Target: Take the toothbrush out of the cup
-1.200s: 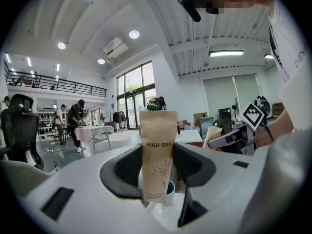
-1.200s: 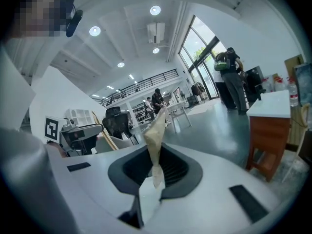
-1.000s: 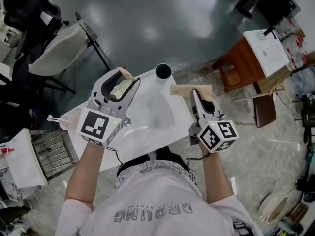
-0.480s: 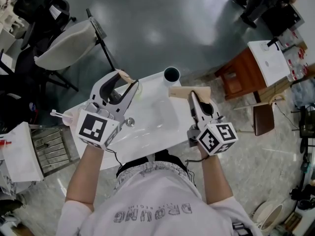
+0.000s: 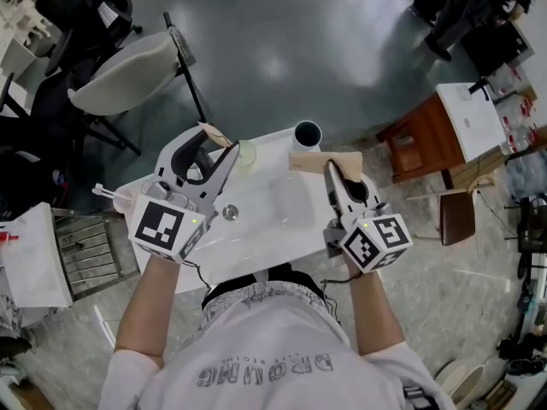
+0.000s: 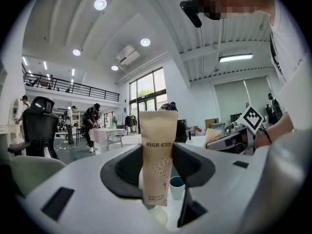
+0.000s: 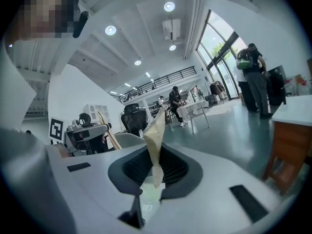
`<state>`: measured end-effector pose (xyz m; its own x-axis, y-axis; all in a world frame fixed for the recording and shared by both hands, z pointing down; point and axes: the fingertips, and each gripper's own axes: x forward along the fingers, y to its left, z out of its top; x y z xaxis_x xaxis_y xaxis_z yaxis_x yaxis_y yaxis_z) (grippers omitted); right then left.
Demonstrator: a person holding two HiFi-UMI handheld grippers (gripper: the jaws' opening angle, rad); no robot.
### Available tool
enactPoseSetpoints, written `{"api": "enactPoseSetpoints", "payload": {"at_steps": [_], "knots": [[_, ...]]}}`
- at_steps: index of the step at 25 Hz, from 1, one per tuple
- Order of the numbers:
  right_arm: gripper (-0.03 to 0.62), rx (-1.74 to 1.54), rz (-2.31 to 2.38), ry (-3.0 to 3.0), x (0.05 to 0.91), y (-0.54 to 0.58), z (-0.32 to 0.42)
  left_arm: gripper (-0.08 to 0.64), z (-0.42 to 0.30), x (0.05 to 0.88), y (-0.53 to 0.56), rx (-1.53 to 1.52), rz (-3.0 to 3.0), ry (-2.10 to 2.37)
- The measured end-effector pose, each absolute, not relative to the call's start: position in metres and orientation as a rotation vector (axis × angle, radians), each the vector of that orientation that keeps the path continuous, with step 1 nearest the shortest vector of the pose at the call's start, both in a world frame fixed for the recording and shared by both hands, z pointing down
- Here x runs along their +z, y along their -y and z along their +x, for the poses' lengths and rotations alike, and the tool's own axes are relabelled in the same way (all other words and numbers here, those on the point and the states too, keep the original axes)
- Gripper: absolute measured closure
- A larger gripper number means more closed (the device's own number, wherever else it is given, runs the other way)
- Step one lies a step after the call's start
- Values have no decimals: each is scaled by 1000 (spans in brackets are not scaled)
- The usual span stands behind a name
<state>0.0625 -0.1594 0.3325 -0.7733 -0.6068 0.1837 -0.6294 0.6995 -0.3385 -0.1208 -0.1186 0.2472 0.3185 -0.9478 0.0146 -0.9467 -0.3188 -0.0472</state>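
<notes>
My left gripper (image 5: 218, 140) is shut on a brown paper toothbrush packet (image 6: 157, 155), which stands upright between its pads and is printed "HIGH-END". To its right, my right gripper (image 5: 332, 167) is shut on a second piece of brown paper wrapper (image 5: 326, 160), seen edge-on as wrapper (image 7: 155, 140) in the right gripper view. A dark teal cup (image 5: 308, 134) stands at the far edge of the white table (image 5: 273, 237), between and beyond both grippers. The same cup (image 6: 176, 186) shows under the packet. No bare toothbrush is visible.
A pale translucent cup (image 5: 247, 152) sits just right of the left jaws. A small round metal piece (image 5: 230, 213) lies on the white surface. Around the table are a grey chair (image 5: 128, 71), a wire rack (image 5: 85, 259) and a wooden desk (image 5: 427, 135). People stand far off.
Both grippers have shifted left across the table with their paper pieces still held. The pale cup and the metal piece, earlier covered by the left gripper, now show.
</notes>
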Motion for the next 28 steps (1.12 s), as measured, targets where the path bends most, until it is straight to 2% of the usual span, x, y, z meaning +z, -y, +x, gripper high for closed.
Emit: {"api": "enactPoseSetpoints", "payload": {"at_steps": [28], "knots": [[558, 552, 953, 2864, 325, 163, 40, 354, -133, 248, 123, -31, -2536, -1834]]}}
